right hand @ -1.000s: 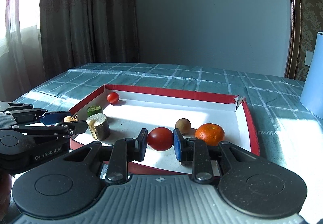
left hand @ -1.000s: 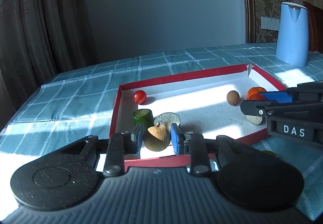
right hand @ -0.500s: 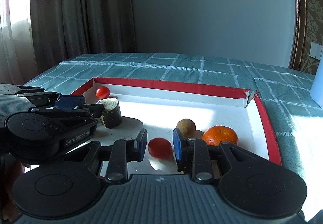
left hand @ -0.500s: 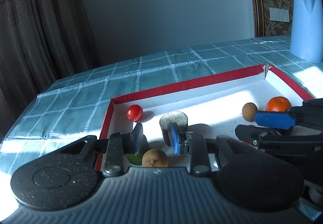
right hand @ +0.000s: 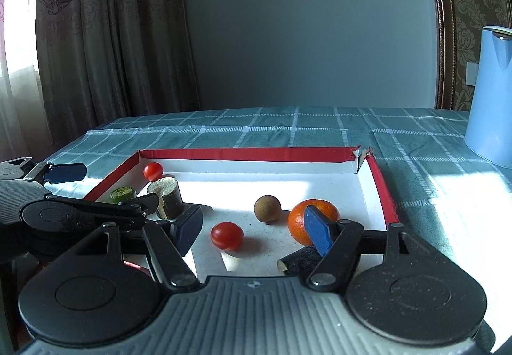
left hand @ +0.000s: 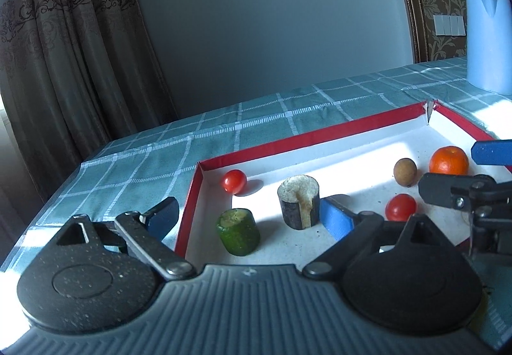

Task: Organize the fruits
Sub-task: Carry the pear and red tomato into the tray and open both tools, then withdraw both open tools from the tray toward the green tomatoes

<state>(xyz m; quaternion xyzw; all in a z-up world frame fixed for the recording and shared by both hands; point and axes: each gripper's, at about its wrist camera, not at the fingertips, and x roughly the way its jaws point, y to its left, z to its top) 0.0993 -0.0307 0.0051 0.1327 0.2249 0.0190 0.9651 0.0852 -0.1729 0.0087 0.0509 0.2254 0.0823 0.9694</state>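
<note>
A red-rimmed white tray [left hand: 336, 129] [right hand: 243, 154] holds the produce. In the left wrist view my left gripper [left hand: 249, 217] is open and empty above the tray's near left corner, over a green cucumber piece [left hand: 238, 235] and a dark-skinned cut chunk [left hand: 299, 206]. A cherry tomato [left hand: 234, 181] lies at the far left. In the right wrist view my right gripper [right hand: 252, 231] is open and empty above a red tomato [right hand: 226, 235], with a brown round fruit [right hand: 267, 207] and an orange [right hand: 299, 220] just beyond. The brown fruit I let go is hidden.
A blue kettle [left hand: 488, 38] [right hand: 489, 92] stands on the checked teal tablecloth [right hand: 288, 127] at the far right. A dark cut piece [right hand: 299, 262] lies under my right gripper's right finger. Curtains hang at the left, a wall behind.
Both grippers have opened wide and pulled back. The left let go of the brown fruit, the right let go of the red tomato, which now rests in the tray.
</note>
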